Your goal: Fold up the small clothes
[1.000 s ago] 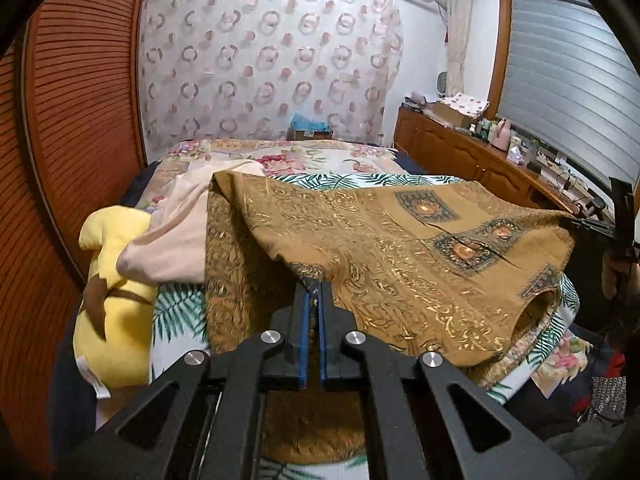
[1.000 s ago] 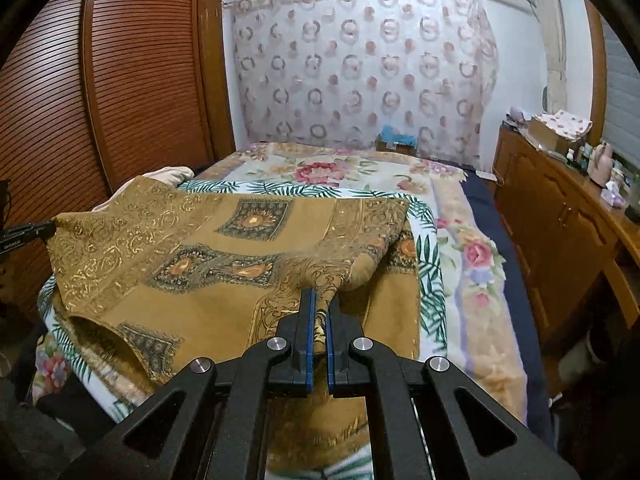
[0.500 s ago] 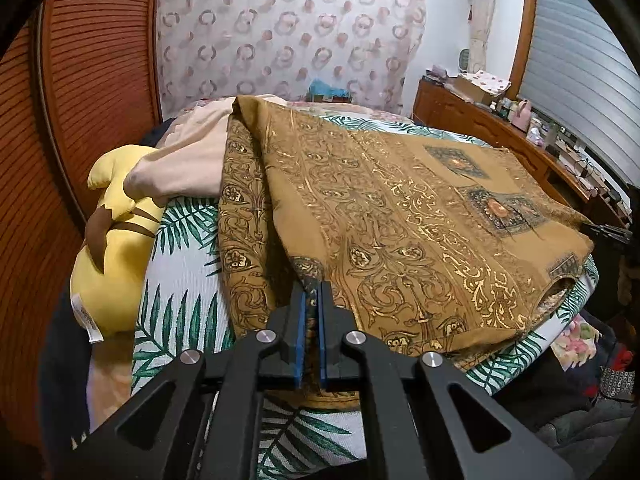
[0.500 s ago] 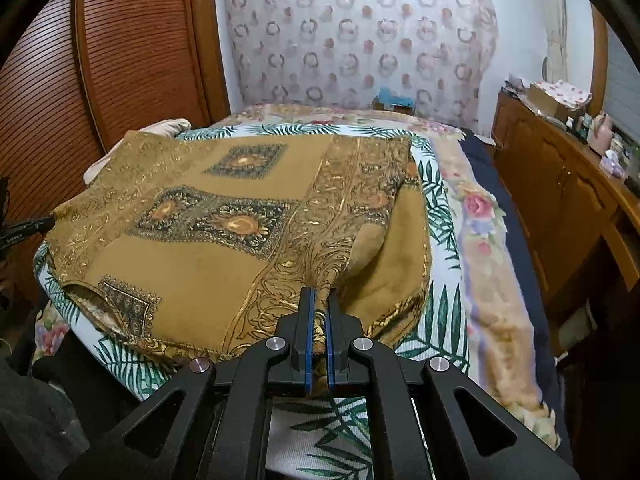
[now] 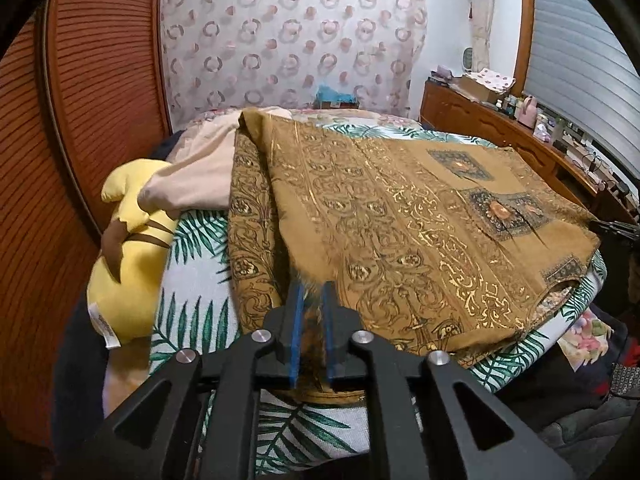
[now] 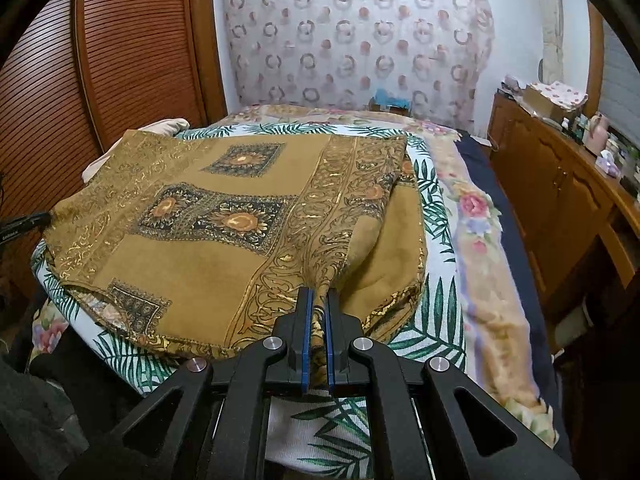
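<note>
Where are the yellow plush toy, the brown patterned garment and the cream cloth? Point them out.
yellow plush toy (image 5: 128,284), left wrist view, on its body.
brown patterned garment (image 6: 192,256), right wrist view, on its plain middle.
cream cloth (image 5: 196,184), left wrist view, on its rumpled middle.

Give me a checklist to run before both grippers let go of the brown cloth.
1. Brown cloth folded over and lying on the bed: ok.
2. Left gripper releasing: ok, its fingers have just been opening, with the cloth's corner loose between them.
3. Right gripper releasing: not ok, shut on its corner.
4. Near edges of the fold lined up: cannot tell, the grippers hide them.
5. Cloth clear of the yellow soft toy: ok, apart.
6. Cloth clear of the beige garment: not ok, its far left edge touches or overlaps it.
</note>
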{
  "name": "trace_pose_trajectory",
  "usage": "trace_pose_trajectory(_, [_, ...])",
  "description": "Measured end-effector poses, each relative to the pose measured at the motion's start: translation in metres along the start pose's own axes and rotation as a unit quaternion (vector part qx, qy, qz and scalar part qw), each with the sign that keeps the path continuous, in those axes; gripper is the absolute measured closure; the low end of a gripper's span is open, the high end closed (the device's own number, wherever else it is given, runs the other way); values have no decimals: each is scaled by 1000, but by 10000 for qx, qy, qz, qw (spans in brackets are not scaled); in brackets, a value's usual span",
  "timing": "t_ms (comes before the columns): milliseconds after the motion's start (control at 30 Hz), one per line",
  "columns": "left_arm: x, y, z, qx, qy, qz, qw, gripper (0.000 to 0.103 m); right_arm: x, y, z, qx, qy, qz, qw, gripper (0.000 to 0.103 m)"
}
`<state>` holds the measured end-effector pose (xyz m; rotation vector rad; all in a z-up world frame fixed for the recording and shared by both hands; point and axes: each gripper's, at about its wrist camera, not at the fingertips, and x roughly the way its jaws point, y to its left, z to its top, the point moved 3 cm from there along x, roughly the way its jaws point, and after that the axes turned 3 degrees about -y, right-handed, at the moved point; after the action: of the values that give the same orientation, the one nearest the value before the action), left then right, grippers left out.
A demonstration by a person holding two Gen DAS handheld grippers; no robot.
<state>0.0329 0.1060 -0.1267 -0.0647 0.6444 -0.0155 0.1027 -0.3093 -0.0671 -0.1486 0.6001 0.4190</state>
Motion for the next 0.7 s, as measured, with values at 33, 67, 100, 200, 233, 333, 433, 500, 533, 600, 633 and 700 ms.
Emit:
trace_pose_trajectory(33, [-1,-1,0,6,-16,4,10000,83,-2,0,0,5,-26,-10,10000,99])
trace_pose_trajectory(67, [-2,-1,0,15,-27,3,10000,77,-4,0,1,14,-49,-33,10000,99])
trace_pose_trajectory(100, [-2,-1,1,27,-32,-1,10000,66,-5,0,2,20,-78,-49,10000,99])
trace_pose_trajectory(200, [0,-1,1,-1,-25,1,10000,47,-13,3,5,9,-212,-68,9998,92])
trace_pose_trajectory(233, [1,0,1,-28,-8,22,10000,42,-16,5,6,-20,-252,-80,9996,91])
trace_pose_trajectory(333, [9,7,-2,-147,71,99,9998,30,-19,14,7,-114,-309,1,9995,72])
trace_pose_trajectory(433, [20,17,-8,-273,230,149,9993,27,-19,26,7,-219,-365,64,9991,49])
trace_pose_trajectory(500, [27,22,-12,-353,327,162,9987,27,-17,33,8,-276,-400,148,9987,48])
trace_pose_trajectory(533, [30,25,-14,-400,375,182,9983,27,-13,36,8,-285,-385,194,9987,48])
trace_pose_trajectory(600, [35,29,-17,-481,443,143,9978,27,-4,43,7,-306,-324,243,9987,48])
trace_pose_trajectory(633, [36,31,-18,-524,459,116,9975,27,1,46,7,-313,-301,259,9987,48])
trace_pose_trajectory(700, [37,33,-20,-642,429,19,9970,33,12,53,4,-316,-231,342,9986,48])
